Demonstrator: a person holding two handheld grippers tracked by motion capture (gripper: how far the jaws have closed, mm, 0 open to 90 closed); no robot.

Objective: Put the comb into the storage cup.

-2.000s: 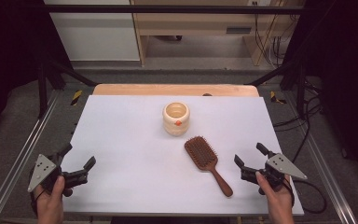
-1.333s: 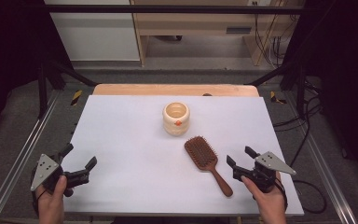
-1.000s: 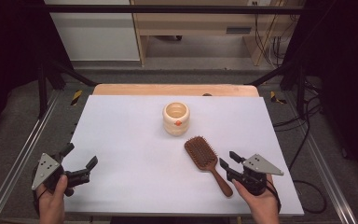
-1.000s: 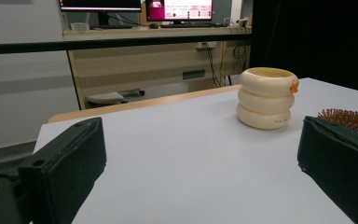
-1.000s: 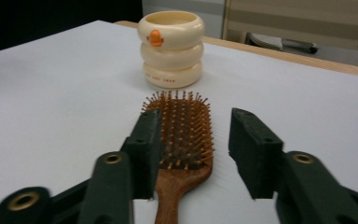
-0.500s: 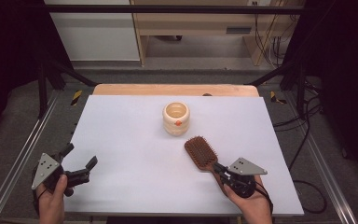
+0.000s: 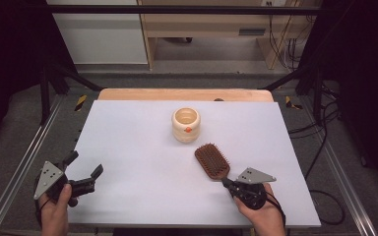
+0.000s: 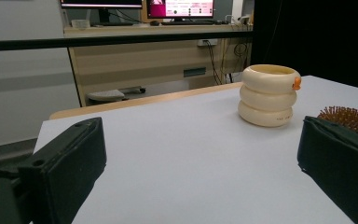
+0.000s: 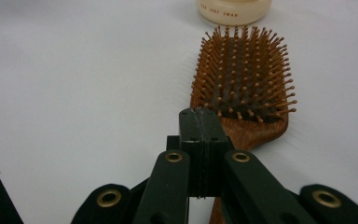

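The wooden hairbrush (image 7: 212,161) lies bristles-up on the matte white table (image 7: 128,147), its paddle head studded with round-tipped pins, just in front of the cream ribbed cup (image 7: 185,124) of 3 stacked rings. The right gripper (image 7: 230,183) has its jaws pressed together above the handle, having just been closing; whether they pinch the handle is hidden. The left gripper (image 7: 84,169) rests spread wide at the table's near left.

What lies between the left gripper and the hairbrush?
Nothing: in the high view, bare white tabletop separates the left gripper from the hairbrush.
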